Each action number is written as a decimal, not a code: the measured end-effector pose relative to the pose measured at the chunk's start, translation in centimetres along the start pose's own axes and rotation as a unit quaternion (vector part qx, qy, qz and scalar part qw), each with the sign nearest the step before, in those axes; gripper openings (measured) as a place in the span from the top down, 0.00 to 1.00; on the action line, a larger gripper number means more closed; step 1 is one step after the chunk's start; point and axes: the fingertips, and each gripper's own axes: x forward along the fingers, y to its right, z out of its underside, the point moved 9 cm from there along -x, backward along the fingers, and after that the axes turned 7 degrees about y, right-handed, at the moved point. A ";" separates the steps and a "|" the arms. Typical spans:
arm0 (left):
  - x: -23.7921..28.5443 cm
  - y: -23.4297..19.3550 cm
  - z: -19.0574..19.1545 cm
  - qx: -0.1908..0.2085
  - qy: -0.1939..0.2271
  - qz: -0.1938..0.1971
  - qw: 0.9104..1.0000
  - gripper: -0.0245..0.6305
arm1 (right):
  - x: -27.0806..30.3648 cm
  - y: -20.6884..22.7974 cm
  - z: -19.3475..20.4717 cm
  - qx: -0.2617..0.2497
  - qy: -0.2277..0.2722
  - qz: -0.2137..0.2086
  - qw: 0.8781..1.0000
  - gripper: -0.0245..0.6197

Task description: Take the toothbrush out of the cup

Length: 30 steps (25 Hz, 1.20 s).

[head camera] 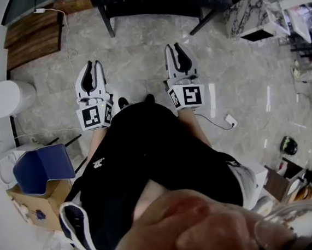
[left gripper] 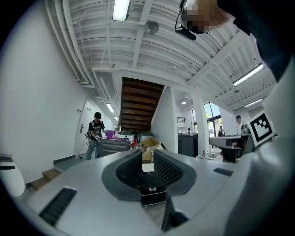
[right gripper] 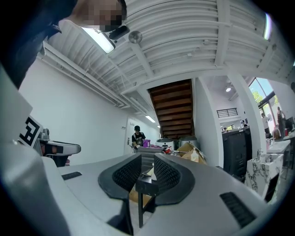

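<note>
No cup or toothbrush shows in any view. In the head view my left gripper (head camera: 91, 65) and my right gripper (head camera: 177, 47) are held side by side in front of the person's body, above the marble floor (head camera: 134, 69), pointing away. The left gripper view shows the left gripper (left gripper: 147, 154) with a narrow gap between its ribbed pads (left gripper: 128, 168) and nothing in it. The right gripper (right gripper: 147, 159) also stands slightly open with nothing between its pads (right gripper: 167, 174); a small black table (right gripper: 144, 183) lies behind the gap.
A black table's legs (head camera: 106, 19) and wooden steps (head camera: 32, 34) stand ahead, with a marble block (head camera: 252, 13) at the far right. A white bin (head camera: 5, 98), a blue seat (head camera: 42, 168) and a cardboard box (head camera: 40, 207) are at the left. Another person (left gripper: 94, 133) stands far off.
</note>
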 end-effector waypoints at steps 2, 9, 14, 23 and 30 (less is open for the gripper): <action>0.1 0.0 -0.1 0.003 0.001 0.002 1.000 0.81 | 0.1 0.0 0.0 0.003 0.003 -0.001 1.000 0.77; 0.4 0.1 -0.3 0.008 0.006 0.006 1.000 0.62 | 0.3 0.1 0.0 0.004 0.005 -0.005 1.000 0.62; 0.5 0.2 -0.5 0.013 0.016 0.007 1.000 0.46 | 0.3 0.4 0.0 0.013 0.006 -0.005 1.000 0.47; 0.9 0.0 -1.0 0.024 0.041 -0.002 0.999 0.14 | 0.3 0.8 -0.2 0.024 0.017 0.004 1.000 0.29; 0.9 -0.2 -1.0 0.022 0.044 -0.007 0.999 0.07 | 0.2 0.8 -0.5 0.023 0.033 0.018 0.999 0.21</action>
